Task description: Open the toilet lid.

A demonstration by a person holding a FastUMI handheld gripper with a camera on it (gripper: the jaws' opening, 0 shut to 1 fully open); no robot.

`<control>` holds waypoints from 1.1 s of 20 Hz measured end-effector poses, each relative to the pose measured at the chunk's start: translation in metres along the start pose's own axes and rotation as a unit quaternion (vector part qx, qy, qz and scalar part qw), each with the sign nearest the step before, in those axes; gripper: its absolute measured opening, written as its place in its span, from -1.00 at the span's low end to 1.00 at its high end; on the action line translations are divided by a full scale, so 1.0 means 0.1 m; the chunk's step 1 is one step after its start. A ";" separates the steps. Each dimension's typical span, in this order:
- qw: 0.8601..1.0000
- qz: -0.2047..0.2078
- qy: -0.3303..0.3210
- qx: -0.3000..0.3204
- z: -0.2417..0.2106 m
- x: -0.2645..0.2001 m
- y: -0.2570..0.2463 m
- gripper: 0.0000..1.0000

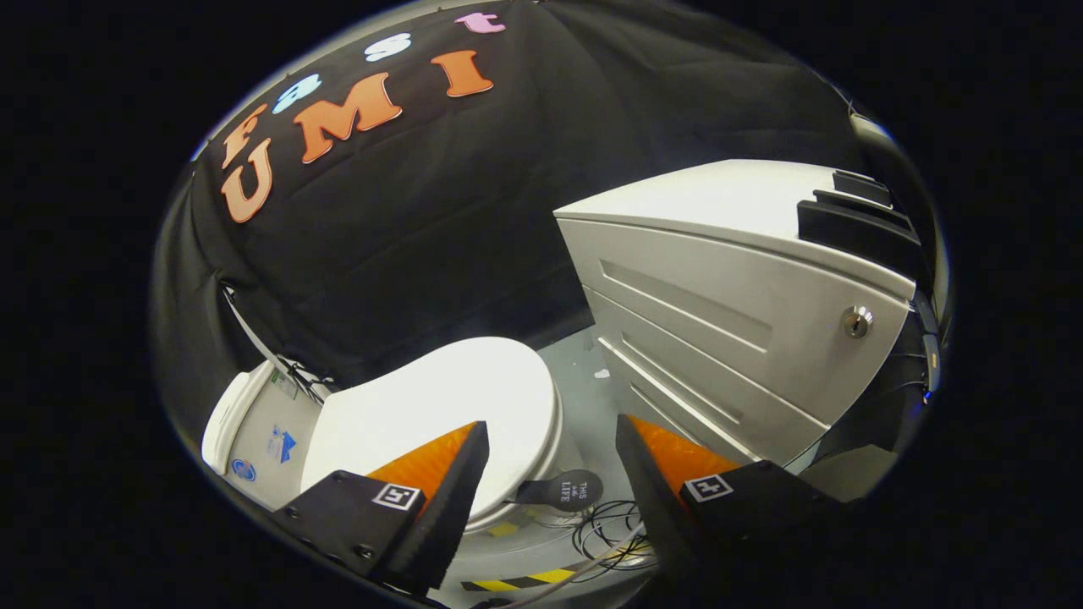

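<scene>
Gripper (552, 474): fingers apart, empty | toilet lid (440, 406): closed, lower left of frame, just ahead of fingers | step: approach; aim for front rim, hook under edge, lift along hinge arc.

Cabinet (744, 330) right of toilet lid (440, 406), beyond tool (550, 440).

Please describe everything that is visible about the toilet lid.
The toilet lid is white, smooth and glossy, plastic by its look, with a rounded front edge. It is down, lying flat on the toilet bowl; its rear end meets the white tank. The gripper is open above it and does not touch it: one finger overlaps its front part.
</scene>
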State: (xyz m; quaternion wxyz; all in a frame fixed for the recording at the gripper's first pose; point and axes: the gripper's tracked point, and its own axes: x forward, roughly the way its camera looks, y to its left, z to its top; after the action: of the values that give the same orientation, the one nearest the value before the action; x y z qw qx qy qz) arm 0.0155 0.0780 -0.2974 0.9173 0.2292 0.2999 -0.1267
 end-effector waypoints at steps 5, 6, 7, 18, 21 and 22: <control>0.999 0.003 0.034 0.028 -0.35 0.07 -0.05 0.94; 0.998 0.005 0.042 0.056 -0.39 0.07 -0.06 0.88; 0.996 0.010 0.045 0.072 -0.38 0.08 -0.06 0.82; 0.991 0.002 0.054 0.126 -0.52 0.39 -0.32 0.38; 0.990 0.001 0.054 0.127 -0.53 0.39 -0.32 0.33; 0.990 -0.003 0.059 0.127 -0.57 0.40 -0.34 0.33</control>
State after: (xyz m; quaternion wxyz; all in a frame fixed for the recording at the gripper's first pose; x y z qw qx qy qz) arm 0.0063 0.0730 -0.3742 0.8611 0.3499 0.3359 -0.1527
